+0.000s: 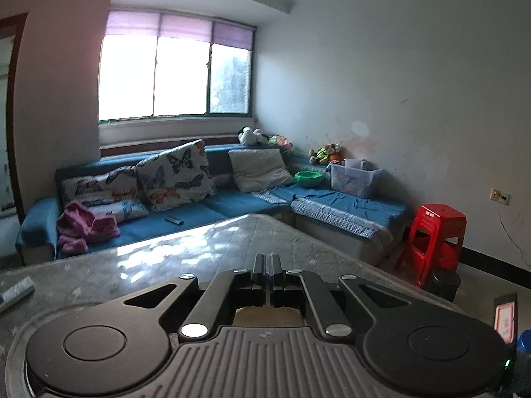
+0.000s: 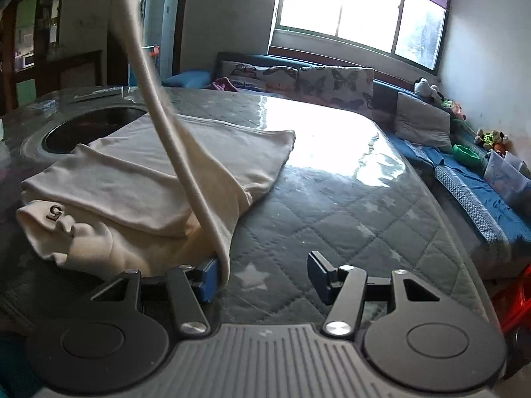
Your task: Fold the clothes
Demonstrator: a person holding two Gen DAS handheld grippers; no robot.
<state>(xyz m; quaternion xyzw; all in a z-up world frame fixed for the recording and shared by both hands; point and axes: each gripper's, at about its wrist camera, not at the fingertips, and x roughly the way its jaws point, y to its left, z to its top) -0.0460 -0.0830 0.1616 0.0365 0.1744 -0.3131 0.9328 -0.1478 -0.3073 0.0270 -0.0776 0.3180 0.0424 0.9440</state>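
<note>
A cream garment (image 2: 149,172) lies bunched on the left of the quilted grey table (image 2: 332,199), a label with a "5" (image 2: 54,214) at its near end. One strip of it (image 2: 156,99) is drawn taut up to a dark shape at the top left edge of the right wrist view. My left gripper (image 1: 267,265) is shut, raised above the table (image 1: 166,258); a tan patch shows under its fingers, and the cloth itself is hidden there. My right gripper (image 2: 264,265) stands open low over the table. The hanging cloth edge brushes its left blue pad (image 2: 209,277); nothing is between the jaws.
A dark round recess (image 2: 93,126) is set in the table behind the garment, with a remote (image 2: 96,93) beyond. A blue corner sofa (image 1: 205,209) holds cushions, a pink garment (image 1: 83,229) and a plastic box (image 1: 355,179). Red stools (image 1: 434,238) stand by the table's right corner.
</note>
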